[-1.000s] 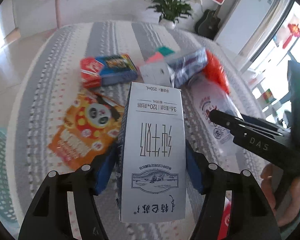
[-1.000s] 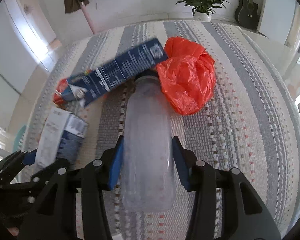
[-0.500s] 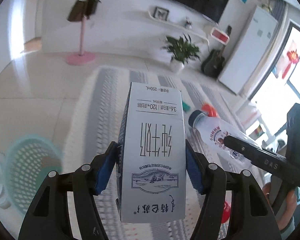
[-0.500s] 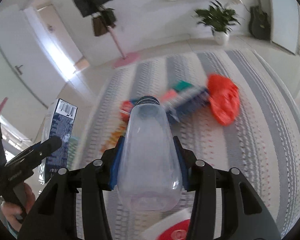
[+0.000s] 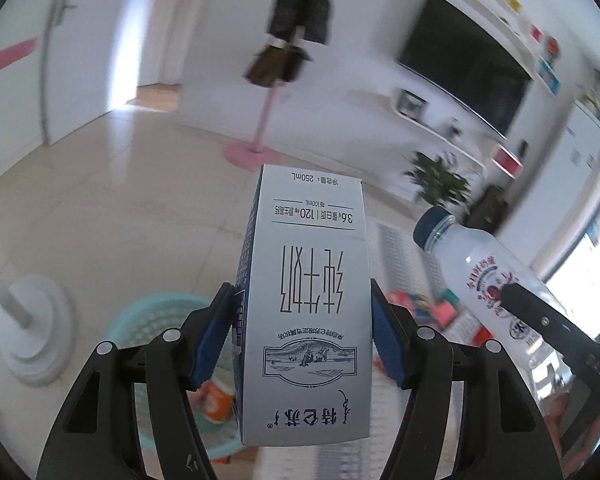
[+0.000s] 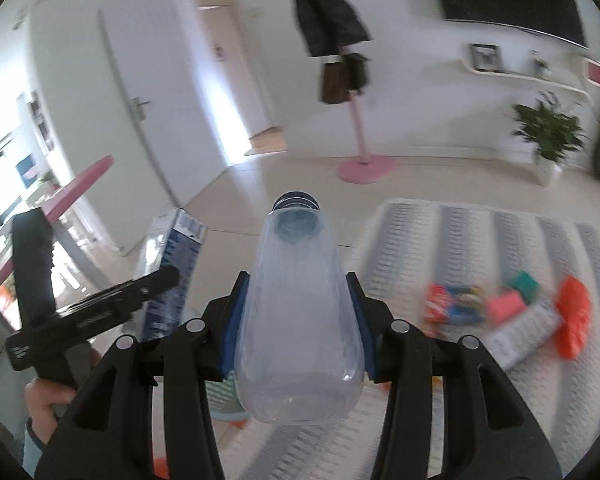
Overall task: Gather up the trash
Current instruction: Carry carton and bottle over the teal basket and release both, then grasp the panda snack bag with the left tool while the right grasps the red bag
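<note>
My left gripper is shut on a white and blue milk carton and holds it in the air above a teal basket on the floor. My right gripper is shut on a clear plastic bottle with a dark cap, also held up. The bottle shows at the right of the left wrist view. The carton shows at the left of the right wrist view. More trash lies on the striped rug: an orange bag, a blue and white box, a red and blue packet.
The basket holds an orange item. A white stand base sits left of the basket. A pink coat stand and a potted plant stand farther back. A pink table edge is at the left.
Both grippers have lifted their items off the rug and swung left, toward the teal basket. The rug and its trash have slid to the lower right of the views.
</note>
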`<state>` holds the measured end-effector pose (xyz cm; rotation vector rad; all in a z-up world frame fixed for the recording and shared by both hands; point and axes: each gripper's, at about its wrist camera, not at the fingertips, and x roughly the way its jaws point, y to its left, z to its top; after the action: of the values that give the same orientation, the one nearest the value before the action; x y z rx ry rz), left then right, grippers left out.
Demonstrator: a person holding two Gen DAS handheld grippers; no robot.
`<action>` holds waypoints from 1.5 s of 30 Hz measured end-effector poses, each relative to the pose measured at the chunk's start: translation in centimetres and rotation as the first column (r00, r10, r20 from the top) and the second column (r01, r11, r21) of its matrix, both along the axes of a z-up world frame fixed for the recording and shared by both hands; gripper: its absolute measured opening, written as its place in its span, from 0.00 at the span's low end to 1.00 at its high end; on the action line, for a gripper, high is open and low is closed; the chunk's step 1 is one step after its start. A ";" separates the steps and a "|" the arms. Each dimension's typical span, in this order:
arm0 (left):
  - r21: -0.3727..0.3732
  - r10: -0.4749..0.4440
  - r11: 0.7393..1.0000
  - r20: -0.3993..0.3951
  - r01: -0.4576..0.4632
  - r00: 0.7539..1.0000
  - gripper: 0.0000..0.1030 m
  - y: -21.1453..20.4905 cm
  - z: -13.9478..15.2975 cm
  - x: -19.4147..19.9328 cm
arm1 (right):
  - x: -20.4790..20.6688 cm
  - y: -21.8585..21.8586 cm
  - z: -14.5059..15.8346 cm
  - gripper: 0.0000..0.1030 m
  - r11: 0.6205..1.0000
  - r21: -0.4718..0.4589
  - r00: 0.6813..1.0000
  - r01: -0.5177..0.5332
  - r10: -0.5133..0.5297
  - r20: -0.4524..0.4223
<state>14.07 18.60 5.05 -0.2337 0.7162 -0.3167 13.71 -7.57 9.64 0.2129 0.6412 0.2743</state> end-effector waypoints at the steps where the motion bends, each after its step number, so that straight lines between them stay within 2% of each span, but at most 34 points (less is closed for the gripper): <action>1: -0.003 0.025 1.000 -0.009 -0.025 1.000 0.60 1.3 -0.4 0.3 | 0.5 1.3 -0.2 0.42 1.000 -0.005 1.000 -0.016 0.016 -0.007; 7: -0.023 0.121 0.992 -0.062 -0.122 0.991 0.61 6.7 -3.1 1.7 | 3.6 7.0 -3.5 0.42 0.994 -0.028 0.992 -0.104 0.102 -0.071; 14: -0.023 0.169 0.984 -0.152 -0.175 0.974 0.61 9.7 -7.7 3.7 | 6.5 11.6 -8.4 0.42 0.987 -0.049 0.975 -0.150 0.140 -0.174; 20: 0.000 0.168 0.985 -0.237 -0.173 0.957 0.61 10.9 -12.0 4.5 | 8.0 13.7 -13.4 0.43 0.982 -0.077 0.947 -0.170 0.141 -0.290; 24: 0.016 0.174 0.984 -0.288 -0.177 0.942 0.61 10.9 -14.2 4.9 | 8.7 14.4 -16.2 0.44 0.982 -0.056 0.918 -0.178 0.145 -0.370; 26: 0.023 0.192 0.981 -0.300 -0.194 0.934 0.69 11.3 -14.9 4.7 | 8.7 14.3 -17.0 0.45 0.984 -0.027 0.908 -0.177 0.153 -0.391; 27: 0.016 0.190 0.981 -0.299 -0.194 0.935 0.69 11.5 -15.1 4.6 | 8.6 14.4 -17.2 0.45 0.984 -0.028 0.909 -0.175 0.151 -0.389; 33: 0.008 0.173 0.984 -0.283 -0.178 0.943 0.69 11.7 -14.8 4.1 | 7.7 14.3 -16.2 0.45 0.981 -0.033 0.918 -0.189 0.164 -0.362; 36: 0.017 0.158 0.987 -0.255 -0.159 0.954 0.69 11.0 -13.7 3.6 | 7.3 13.6 -15.6 0.45 0.983 -0.020 0.921 -0.185 0.166 -0.352; 40: 0.015 0.132 0.991 -0.208 -0.132 0.969 0.67 9.6 -11.4 2.7 | 6.5 12.8 -14.0 0.45 0.984 -0.029 0.934 -0.176 0.158 -0.319; 45: -0.008 0.083 0.996 -0.132 -0.085 0.988 0.67 7.3 -7.4 1.3 | 4.5 10.4 -10.4 0.45 0.989 -0.030 0.959 -0.143 0.131 -0.250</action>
<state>15.35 25.91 -2.31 -0.2987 0.8318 -0.2276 18.19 2.88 -0.77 0.1576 0.9111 0.3693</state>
